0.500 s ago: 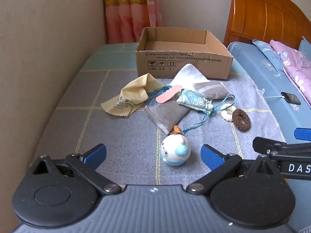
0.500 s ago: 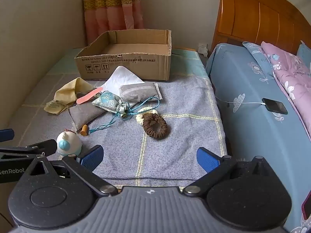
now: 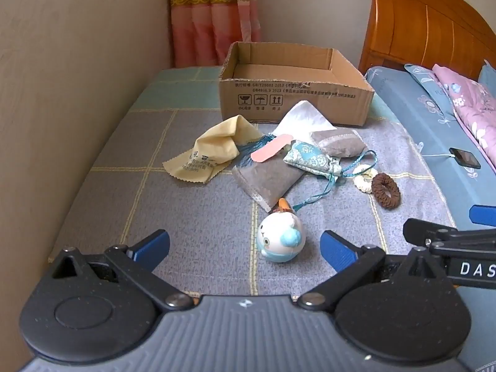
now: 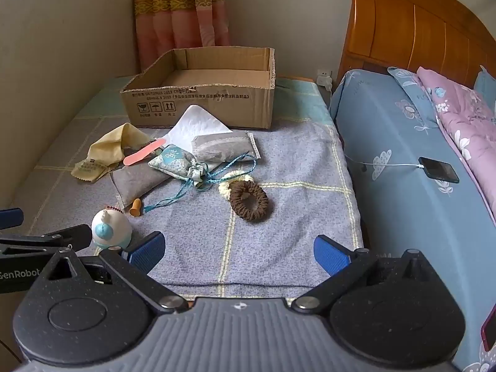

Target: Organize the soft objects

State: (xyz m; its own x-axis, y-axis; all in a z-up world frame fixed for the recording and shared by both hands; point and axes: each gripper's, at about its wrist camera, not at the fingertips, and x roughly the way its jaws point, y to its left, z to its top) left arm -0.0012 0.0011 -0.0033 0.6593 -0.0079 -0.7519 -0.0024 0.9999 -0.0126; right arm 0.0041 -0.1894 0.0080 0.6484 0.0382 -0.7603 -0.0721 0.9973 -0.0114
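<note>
A low surface [image 3: 192,248] covered with a grey checked cloth sits beside a bed. At its far end stands an open cardboard box [image 3: 294,93], apparently empty, probably where the soft things belong. In front of it lies a loose pile: a yellow cloth [image 3: 214,152], a white tissue [image 3: 305,117], two grey pouches [image 3: 269,179], a blue patterned sachet [image 3: 313,158] with cords, and a brown hair scrunchie [image 4: 249,201]. A small round white toy [image 3: 280,238] sits nearest. The left hand-held gripper [image 3: 245,246] hovers with fingers spread wide, the toy just ahead between them, seemingly lined up to take it. The right hand-held gripper [image 4: 238,252] is likewise spread, holding nothing, facing the scrunchie.
</note>
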